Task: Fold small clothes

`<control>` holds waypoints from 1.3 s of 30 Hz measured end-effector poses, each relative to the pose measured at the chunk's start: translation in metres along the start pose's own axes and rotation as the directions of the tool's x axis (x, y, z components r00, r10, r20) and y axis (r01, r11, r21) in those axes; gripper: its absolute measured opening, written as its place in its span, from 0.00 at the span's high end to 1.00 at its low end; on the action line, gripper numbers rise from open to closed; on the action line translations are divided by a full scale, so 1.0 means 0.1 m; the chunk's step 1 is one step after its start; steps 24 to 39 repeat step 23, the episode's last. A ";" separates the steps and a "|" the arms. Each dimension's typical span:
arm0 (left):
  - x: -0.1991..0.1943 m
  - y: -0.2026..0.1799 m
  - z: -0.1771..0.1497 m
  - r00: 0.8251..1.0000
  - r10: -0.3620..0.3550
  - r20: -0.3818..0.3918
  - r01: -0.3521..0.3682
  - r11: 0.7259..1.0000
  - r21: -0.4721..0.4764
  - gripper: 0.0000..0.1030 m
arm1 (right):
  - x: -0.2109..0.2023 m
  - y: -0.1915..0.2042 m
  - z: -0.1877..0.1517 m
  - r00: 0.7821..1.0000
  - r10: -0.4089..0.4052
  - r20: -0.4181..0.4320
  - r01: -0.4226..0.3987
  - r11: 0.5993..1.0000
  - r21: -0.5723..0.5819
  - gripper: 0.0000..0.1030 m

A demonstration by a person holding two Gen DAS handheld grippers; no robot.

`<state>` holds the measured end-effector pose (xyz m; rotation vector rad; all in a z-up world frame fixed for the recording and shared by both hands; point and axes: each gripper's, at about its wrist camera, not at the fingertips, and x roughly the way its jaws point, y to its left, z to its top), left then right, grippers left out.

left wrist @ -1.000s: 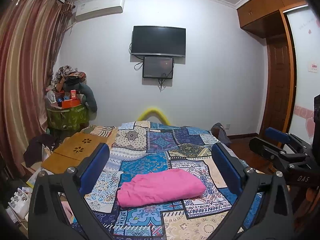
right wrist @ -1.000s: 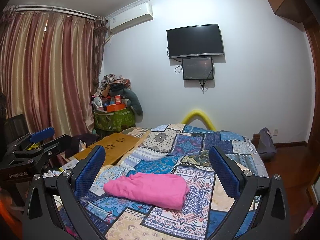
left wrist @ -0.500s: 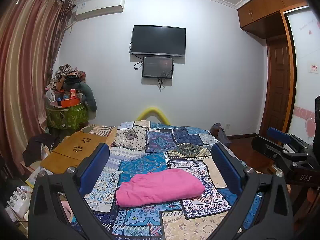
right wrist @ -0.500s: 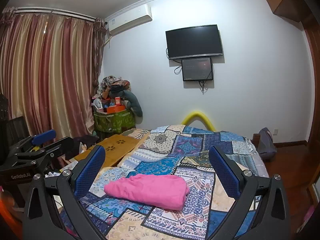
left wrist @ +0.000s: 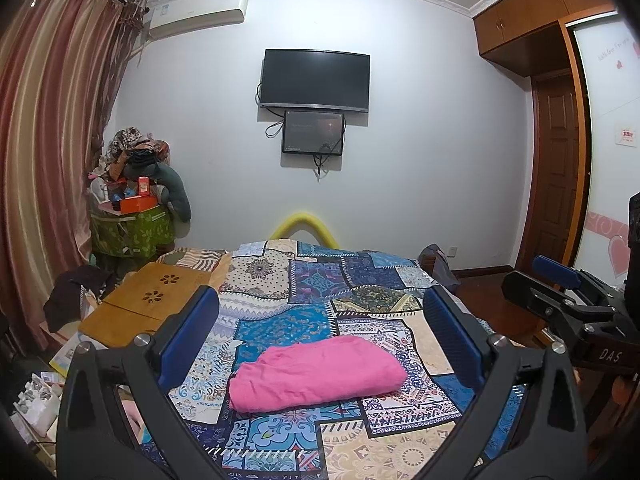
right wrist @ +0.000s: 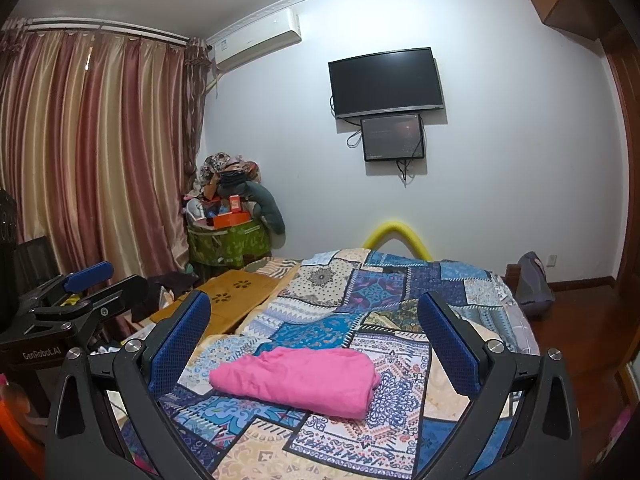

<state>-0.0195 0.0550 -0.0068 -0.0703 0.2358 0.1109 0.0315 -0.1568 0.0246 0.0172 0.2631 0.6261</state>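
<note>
You hold both tongs level over the near end of the bed (left wrist: pixel 280 272), side by side and pointed toward the far wall. Your left tongs (left wrist: pixel 320 336) stand wide apart and hold nothing; your right tongs (right wrist: pixel 314 334) are spread just as wide and are likewise bare. The folded pink garment (left wrist: pixel 316 376) lies on the patchwork bedspread (right wrist: pixel 372 292) near the bed's near edge, framed between the blue pads (left wrist: pixel 188 332) without touching them. A wooden lap table (left wrist: pixel 148 304) rests at the bed's left edge. A television (right wrist: pixel 386 82) hangs on the wall beyond.
</note>
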 end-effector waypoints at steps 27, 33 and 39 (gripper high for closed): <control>0.05 0.00 0.00 1.000 -0.020 -0.020 0.020 1.000 -0.008 0.00 | 0.02 0.01 0.01 1.000 -0.009 -0.001 0.009 1.000 0.002 0.00; 0.05 0.00 0.00 1.000 -0.020 -0.020 0.020 1.000 -0.008 0.00 | 0.02 0.01 0.01 1.000 -0.009 -0.001 0.009 1.000 0.002 0.00; 0.05 0.00 0.00 1.000 -0.020 -0.020 0.020 1.000 -0.008 0.00 | 0.02 0.01 0.01 1.000 -0.009 -0.001 0.009 1.000 0.002 0.00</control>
